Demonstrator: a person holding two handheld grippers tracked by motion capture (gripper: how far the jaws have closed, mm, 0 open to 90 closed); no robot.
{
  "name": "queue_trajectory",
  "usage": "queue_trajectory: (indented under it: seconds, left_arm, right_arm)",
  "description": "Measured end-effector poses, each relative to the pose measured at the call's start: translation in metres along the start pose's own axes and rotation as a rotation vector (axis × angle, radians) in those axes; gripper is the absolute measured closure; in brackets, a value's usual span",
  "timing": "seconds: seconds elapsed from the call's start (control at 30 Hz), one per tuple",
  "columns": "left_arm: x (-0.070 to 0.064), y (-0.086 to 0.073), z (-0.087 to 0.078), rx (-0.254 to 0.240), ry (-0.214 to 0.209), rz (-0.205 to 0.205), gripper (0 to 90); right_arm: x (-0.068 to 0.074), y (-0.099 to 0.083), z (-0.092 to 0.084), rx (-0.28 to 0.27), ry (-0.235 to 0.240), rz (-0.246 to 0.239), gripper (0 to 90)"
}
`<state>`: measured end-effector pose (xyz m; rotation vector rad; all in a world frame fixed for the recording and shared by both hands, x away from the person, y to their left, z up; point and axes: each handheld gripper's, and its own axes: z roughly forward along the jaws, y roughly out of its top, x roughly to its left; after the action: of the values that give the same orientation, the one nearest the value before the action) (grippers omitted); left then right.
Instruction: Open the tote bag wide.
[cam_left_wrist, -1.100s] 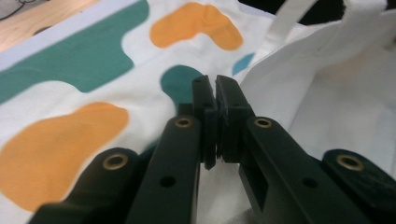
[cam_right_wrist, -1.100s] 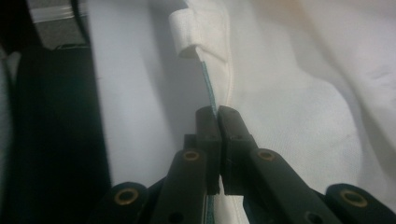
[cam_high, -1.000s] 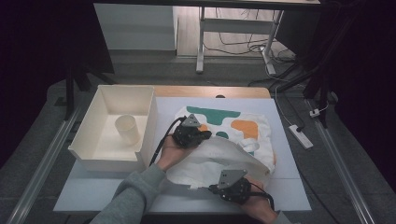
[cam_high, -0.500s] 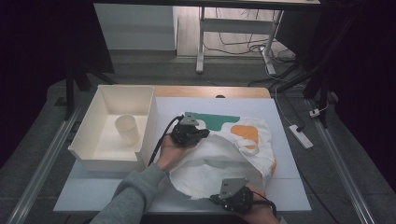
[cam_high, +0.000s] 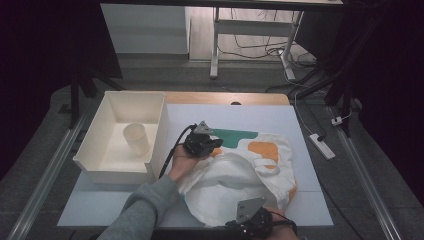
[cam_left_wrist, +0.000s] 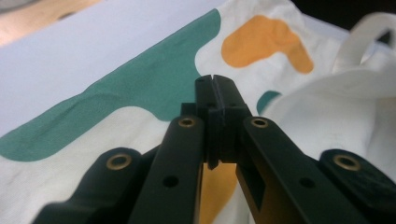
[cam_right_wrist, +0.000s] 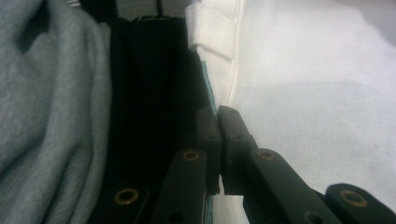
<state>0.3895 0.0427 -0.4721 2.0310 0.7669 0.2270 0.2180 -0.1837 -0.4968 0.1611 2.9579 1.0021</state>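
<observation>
Nearest me, at the front edge of the table (cam_high: 100, 210), my right gripper (cam_high: 256, 222) sits low with its jaws pressed together; in the right gripper view a thin hem of the white tote bag (cam_high: 240, 175) runs right into the closed tips, so I judge it is pinching the bag's near edge, with the grey sleeve (cam_right_wrist: 42, 107) close at one side. The bag lies crumpled across the middle of the white table sheet, its near half lifted and folded back over itself, the green and orange print showing on the far half. A little farther in, my left gripper (cam_high: 202, 142) rests at the bag's left far corner; in the left gripper view its jaws are together, low over the printed cloth, and I read it as clamped on the fabric there, though the pinch itself is hidden under the tips. I take the step in hand to be folding the bag. Next I would need to carry the near edge across toward the printed side while the left grip anchors its corner, keeping the cloth taut and the loose handle (cam_left_wrist: 369, 39) tucked in. Beyond and to the left stands the white bin (cam_high: 100, 170) with a cup (cam_high: 136, 138) inside, well apart from the bag.
</observation>
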Motion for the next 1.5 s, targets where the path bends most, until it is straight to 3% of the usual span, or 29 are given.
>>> queue_trajectory:
  seconds: [0.1,0.3,0.37,0.53,0.6,0.7,0.9,1.03,1.17,1.3,1.4,1.5]
  left_arm:
    - [0.0,0.0,0.001,0.005,-0.005,-0.003,88.8]
    - [-0.007,0.002,-0.002,0.003,-0.014,0.039,88.6]
    - [-0.007,0.004,-0.004,0.011,-0.044,0.043,87.4]
    - [-0.016,0.011,-0.013,0.019,-0.062,0.094,59.9]
    - [-0.02,0.014,-0.016,0.021,-0.071,0.121,53.8]
    - [-0.024,0.016,-0.013,0.074,-0.071,0.153,46.0]
    - [-0.019,0.009,0.008,0.213,-0.129,0.143,42.3]
    - [-0.021,0.004,0.017,0.282,-0.15,0.162,46.9]
    - [-0.024,0.001,0.021,0.314,-0.08,0.194,66.9]
    - [-0.02,0.0,0.019,0.286,-0.084,0.198,83.8]
    - [-0.021,0.001,0.016,0.249,-0.054,0.218,86.5]
    - [-0.022,0.004,0.007,0.159,-0.007,0.229,86.8]
  right_arm:
    - [-0.001,0.0,0.004,0.013,-0.01,-0.011,88.3]
    - [-0.004,-0.001,0.003,-0.009,-0.017,-0.006,87.3]
    - [-0.004,-0.001,0.004,-0.005,-0.02,-0.009,87.1]
    - [-0.004,-0.001,0.004,-0.009,-0.024,-0.009,86.8]
    - [-0.004,-0.002,0.004,-0.009,-0.024,-0.009,86.6]
    - [-0.004,-0.001,0.004,-0.008,-0.023,-0.01,86.5]
    - [-0.004,-0.001,0.005,-0.003,-0.022,-0.012,86.5]
    - [-0.005,-0.001,0.005,-0.004,-0.022,-0.011,86.5]
    - [-0.005,-0.001,0.005,-0.004,-0.024,-0.012,86.5]
    - [-0.005,-0.001,0.005,-0.007,-0.024,-0.009,86.6]
    - [-0.005,-0.001,0.005,-0.009,-0.022,-0.007,87.0]
    - [-0.003,0.0,0.001,-0.033,-0.025,-0.01,87.9]
